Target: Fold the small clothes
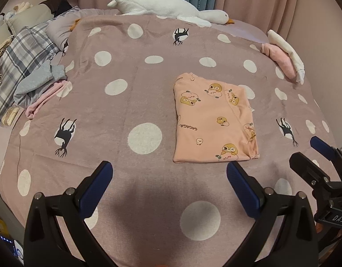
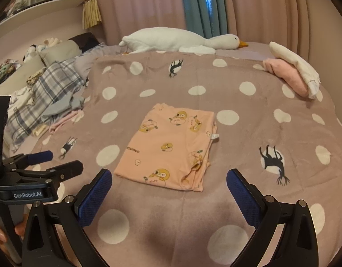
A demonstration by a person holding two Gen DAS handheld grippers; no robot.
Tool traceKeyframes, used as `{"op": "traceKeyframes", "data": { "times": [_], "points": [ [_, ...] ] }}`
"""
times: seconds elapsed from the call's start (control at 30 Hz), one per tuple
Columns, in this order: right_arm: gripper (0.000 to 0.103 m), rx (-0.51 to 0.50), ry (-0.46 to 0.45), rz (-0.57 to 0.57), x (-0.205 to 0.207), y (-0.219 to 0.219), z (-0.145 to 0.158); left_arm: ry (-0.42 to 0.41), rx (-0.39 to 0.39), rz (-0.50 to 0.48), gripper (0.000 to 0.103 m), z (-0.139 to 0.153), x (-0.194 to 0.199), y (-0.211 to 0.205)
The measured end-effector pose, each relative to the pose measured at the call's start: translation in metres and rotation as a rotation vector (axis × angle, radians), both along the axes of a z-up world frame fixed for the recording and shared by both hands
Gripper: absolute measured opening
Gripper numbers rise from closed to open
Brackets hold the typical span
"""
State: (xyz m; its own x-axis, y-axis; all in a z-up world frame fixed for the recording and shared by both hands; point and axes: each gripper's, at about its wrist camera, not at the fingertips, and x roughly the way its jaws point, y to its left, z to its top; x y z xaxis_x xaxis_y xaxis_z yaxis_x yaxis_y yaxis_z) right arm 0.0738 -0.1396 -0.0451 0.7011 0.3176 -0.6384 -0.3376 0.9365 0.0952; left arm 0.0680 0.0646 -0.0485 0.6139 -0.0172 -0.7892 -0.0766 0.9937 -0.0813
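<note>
A small peach garment (image 1: 213, 120) with cartoon prints lies folded into a rectangle on the polka-dot blanket (image 1: 126, 102); it also shows in the right wrist view (image 2: 171, 146). My left gripper (image 1: 169, 173) is open and empty, held above the blanket just short of the garment's near edge. My right gripper (image 2: 168, 180) is open and empty, its jaws wide apart over the garment's near edge. The right gripper shows at the right edge of the left wrist view (image 1: 315, 155), and the left gripper shows at the left of the right wrist view (image 2: 53, 162).
A pile of unfolded clothes (image 1: 39, 84), grey and pink, lies at the left by a plaid quilt (image 1: 17, 60). Folded pink and white pieces (image 1: 284, 57) sit at the far right. A white goose plush (image 1: 166, 6) lies along the far edge by the curtains.
</note>
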Motion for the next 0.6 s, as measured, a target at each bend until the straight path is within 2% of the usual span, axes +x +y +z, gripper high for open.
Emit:
{"op": "traceKeyframes", "data": {
  "times": [0.27, 0.6],
  "points": [
    [0.102, -0.009, 0.026, -0.002, 0.0068, 0.0010, -0.0084, 0.032, 0.024, 0.003, 0.103, -0.0074, 0.0043, -0.0026],
    [0.102, -0.009, 0.027, -0.001, 0.0083, 0.0003, -0.0090, 0.032, 0.031, -0.001, 0.103, -0.0093, 0.0067, -0.0030]
  ]
}}
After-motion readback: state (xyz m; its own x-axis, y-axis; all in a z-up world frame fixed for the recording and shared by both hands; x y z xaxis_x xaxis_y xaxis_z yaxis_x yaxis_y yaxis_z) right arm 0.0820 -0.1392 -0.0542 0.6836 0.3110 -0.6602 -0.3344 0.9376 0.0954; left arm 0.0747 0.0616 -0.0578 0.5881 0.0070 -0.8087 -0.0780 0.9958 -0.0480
